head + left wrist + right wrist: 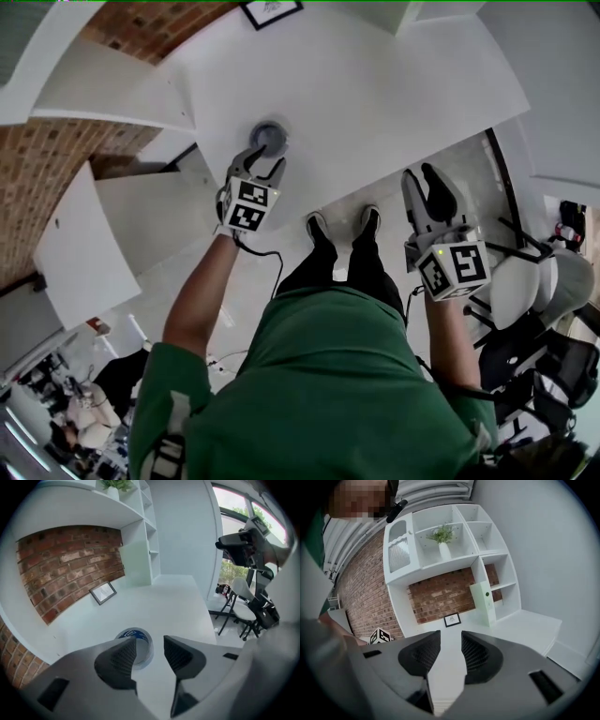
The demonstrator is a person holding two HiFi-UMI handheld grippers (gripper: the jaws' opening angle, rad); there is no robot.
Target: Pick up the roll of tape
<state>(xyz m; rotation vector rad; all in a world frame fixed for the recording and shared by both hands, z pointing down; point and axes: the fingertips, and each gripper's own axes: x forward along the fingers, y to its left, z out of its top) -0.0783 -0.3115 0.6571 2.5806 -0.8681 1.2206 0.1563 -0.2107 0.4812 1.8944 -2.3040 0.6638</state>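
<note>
The roll of tape [270, 136] lies flat on the white table [375, 94]; it is pale with a blue printed core [134, 639]. My left gripper [262, 159] hangs just in front of it, tilted down, jaws open. In the left gripper view the left fingertip [123, 654] overlaps the near side of the roll, and the gap of the left gripper [150, 651] shows only bare table. Whether that fingertip touches the roll I cannot tell. My right gripper [420, 173] is off to the right by the table's edge, open and empty, with its jaws [451, 651] aimed along the table towards the wall.
A small framed picture [103, 592] leans on the brick wall at the back of the table. White shelves hold a potted plant [443, 536] and a tall pale green box [483, 603]. Chairs [525, 281] stand on the floor to the right. The person's feet [342, 225] are at the table's near edge.
</note>
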